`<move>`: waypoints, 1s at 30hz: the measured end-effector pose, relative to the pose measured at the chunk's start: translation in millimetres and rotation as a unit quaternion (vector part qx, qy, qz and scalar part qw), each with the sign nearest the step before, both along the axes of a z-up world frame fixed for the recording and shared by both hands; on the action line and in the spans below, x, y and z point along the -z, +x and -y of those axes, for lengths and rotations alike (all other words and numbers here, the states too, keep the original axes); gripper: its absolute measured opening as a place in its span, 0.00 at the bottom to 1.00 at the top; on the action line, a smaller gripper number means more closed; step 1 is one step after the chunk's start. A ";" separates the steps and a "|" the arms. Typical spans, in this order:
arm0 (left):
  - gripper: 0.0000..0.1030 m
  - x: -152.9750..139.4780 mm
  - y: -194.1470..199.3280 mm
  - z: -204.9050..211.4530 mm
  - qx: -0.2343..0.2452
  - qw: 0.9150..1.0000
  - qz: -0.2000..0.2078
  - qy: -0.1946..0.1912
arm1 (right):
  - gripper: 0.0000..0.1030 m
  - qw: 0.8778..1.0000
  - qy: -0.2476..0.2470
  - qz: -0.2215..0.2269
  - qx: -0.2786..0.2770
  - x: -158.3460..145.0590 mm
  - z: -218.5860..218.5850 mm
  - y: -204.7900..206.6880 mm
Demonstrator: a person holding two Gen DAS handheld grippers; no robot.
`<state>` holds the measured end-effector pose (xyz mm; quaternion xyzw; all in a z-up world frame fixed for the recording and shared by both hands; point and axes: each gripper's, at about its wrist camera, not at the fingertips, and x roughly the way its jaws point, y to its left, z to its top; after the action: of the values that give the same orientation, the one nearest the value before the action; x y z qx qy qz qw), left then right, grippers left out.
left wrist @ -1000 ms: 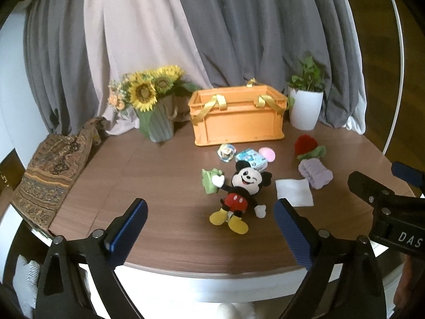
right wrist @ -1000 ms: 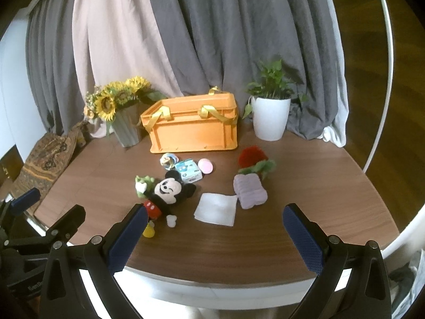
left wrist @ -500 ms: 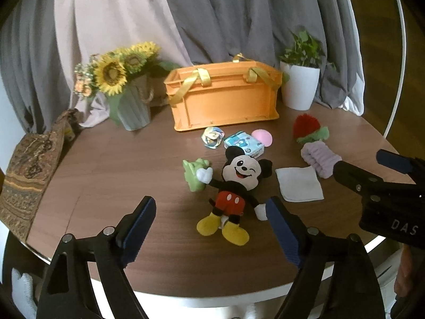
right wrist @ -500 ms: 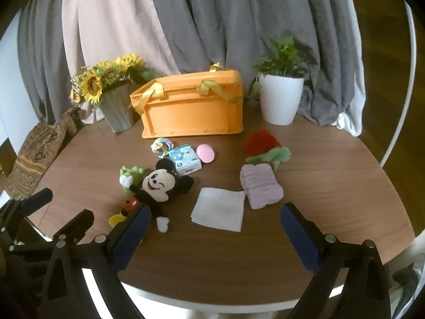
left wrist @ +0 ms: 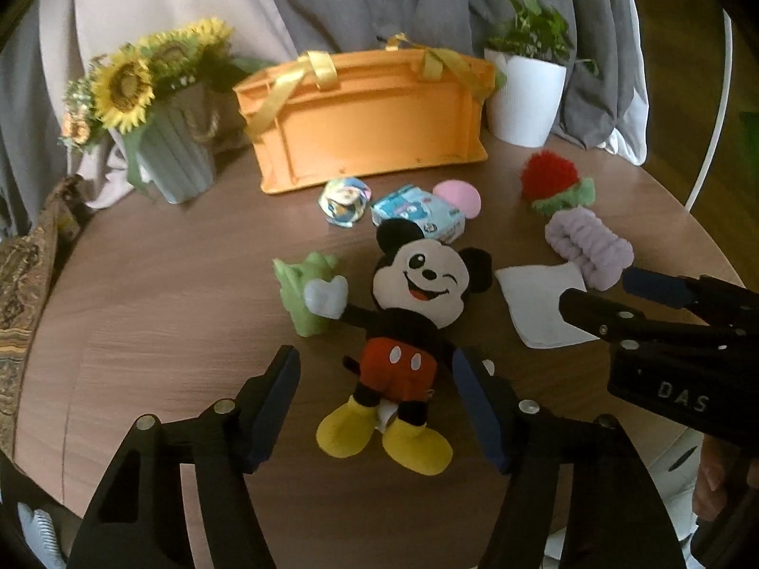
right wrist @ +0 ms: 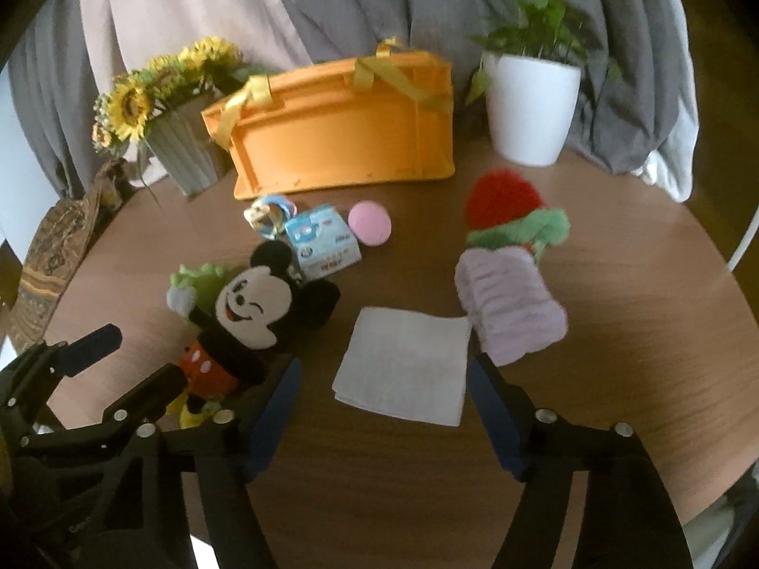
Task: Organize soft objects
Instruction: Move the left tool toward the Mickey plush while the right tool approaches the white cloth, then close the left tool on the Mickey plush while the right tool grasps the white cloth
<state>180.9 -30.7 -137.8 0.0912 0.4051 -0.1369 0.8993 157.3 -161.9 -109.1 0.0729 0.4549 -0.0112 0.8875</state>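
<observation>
Plush mouse (left wrist: 412, 313) lies face-up mid-table (left wrist: 156, 332), felt shorts between the wide-spread, empty jaws of left gripper (left wrist: 377, 403). Right gripper (right wrist: 382, 408), equally agape and empty, frames a flat white cloth square (right wrist: 403, 372); ribbed lilac roll (right wrist: 512, 313) touches its corner, rigid orange crate (right wrist: 332, 137) behind.

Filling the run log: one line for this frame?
left gripper: open, over Mickey plush | right gripper: open, over white cloth | orange crate: nothing placed yet
</observation>
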 end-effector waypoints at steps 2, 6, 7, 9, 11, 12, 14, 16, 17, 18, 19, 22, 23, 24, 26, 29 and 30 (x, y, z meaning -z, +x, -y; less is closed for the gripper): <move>0.63 5.8 4.5 0.4 0.005 1.000 -0.009 -0.004 | 0.65 1.000 0.000 -0.006 0.000 6.9 0.0 3.5; 0.59 14.8 11.2 1.9 0.011 1.000 -0.022 -0.009 | 0.62 1.000 -0.008 -0.017 -0.007 19.0 -2.9 10.8; 0.59 16.6 13.0 2.2 0.011 1.000 -0.025 -0.010 | 0.61 1.000 -0.009 -0.018 -0.008 21.3 -3.4 12.2; 0.59 20.3 16.6 2.6 0.013 0.999 -0.029 -0.012 | 0.60 1.000 -0.013 -0.020 -0.010 25.3 -3.8 14.1; 0.57 23.5 20.2 2.4 0.015 0.999 -0.035 -0.016 | 0.60 1.000 -0.021 -0.020 -0.012 29.5 -5.2 17.1; 0.56 24.9 21.8 2.5 0.017 0.999 -0.037 -0.018 | 0.59 0.999 -0.024 -0.021 -0.013 31.6 -6.0 18.5; 0.55 27.0 24.4 3.3 0.020 0.999 -0.042 -0.020 | 0.58 0.999 -0.025 -0.023 -0.013 36.2 -6.8 20.3; 0.51 29.6 26.5 3.3 0.023 0.998 -0.048 -0.023 | 0.58 0.999 -0.024 -0.027 -0.011 39.9 -6.9 21.1; 0.51 30.8 27.3 3.1 0.025 0.998 -0.050 -0.024 | 0.58 0.999 -0.024 -0.029 -0.010 41.9 -7.1 21.3; 0.51 31.6 27.5 3.1 0.026 0.998 -0.051 -0.026 | 0.58 0.999 -0.025 -0.030 -0.008 43.8 -7.4 21.6; 0.50 32.7 27.8 2.8 0.027 0.998 -0.053 -0.028 | 0.58 0.999 -0.025 -0.032 -0.007 45.6 -7.1 21.7; 0.45 36.6 28.9 4.0 0.035 0.997 -0.061 -0.033 | 0.55 0.999 -0.029 -0.030 -0.003 47.5 -6.6 22.1; 0.44 37.9 29.4 4.4 0.038 0.997 -0.065 -0.035 | 0.54 0.999 -0.031 -0.030 -0.004 47.8 -7.0 22.6; 0.42 38.7 29.5 4.8 0.041 0.996 -0.069 -0.038 | 0.53 0.999 -0.036 -0.028 -0.005 48.1 -7.7 23.0; 0.41 39.3 29.4 5.2 0.043 0.996 -0.068 -0.039 | 0.48 0.998 -0.049 -0.027 -0.008 48.4 -9.9 23.3; 0.40 39.7 29.5 4.9 0.047 0.996 -0.067 -0.040 | 0.40 0.998 -0.052 -0.025 -0.018 47.7 -13.8 23.5; 0.39 39.6 29.7 4.4 0.047 0.996 -0.067 -0.041 | 0.38 0.998 -0.052 -0.025 -0.021 47.3 -14.5 23.8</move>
<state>210.6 -35.1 -177.3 0.0635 0.4536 -0.2015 0.8658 181.2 -147.4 -156.4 0.0165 0.4773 -0.0178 0.8784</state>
